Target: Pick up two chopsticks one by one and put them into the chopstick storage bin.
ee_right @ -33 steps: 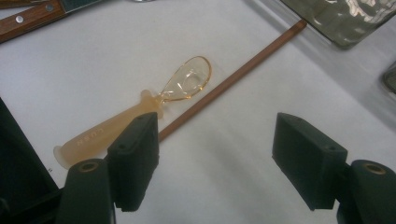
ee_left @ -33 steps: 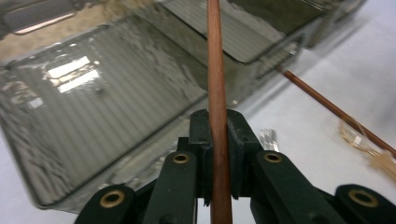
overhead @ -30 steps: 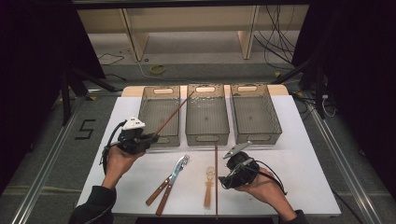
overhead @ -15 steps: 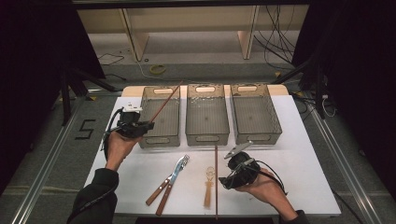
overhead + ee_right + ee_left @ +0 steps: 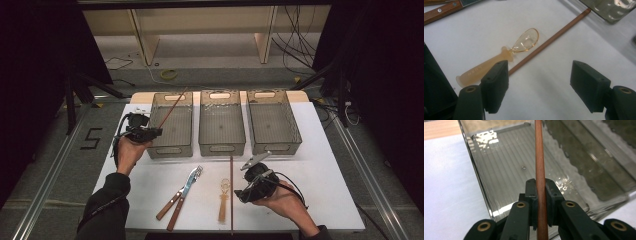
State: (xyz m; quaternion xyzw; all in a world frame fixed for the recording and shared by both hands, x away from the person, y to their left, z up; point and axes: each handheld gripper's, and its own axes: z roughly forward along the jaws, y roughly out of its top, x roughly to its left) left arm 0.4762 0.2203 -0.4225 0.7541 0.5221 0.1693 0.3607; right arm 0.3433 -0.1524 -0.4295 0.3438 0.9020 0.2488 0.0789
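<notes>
Left gripper [image 5: 150, 134] at nine o'clock pinching a brown chopstick [image 5: 172, 109] slanting over the left bin [image 5: 172, 145], right gripper [image 5: 252, 181] at five o'clock, jaws spread above the table [image 5: 320, 165] near a second chopstick [image 5: 231, 195] and amber spoon [image 5: 223, 200].

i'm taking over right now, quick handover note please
Left gripper: shut on a brown chopstick, held over the left bin.
Right gripper: open, holds nothing, above the white table.
On the table: second chopstick, amber spoon, two wood-handled utensils.
Done: no item lies in a bin.
Left, probably: release the chopstick, then bin the rest.
</notes>
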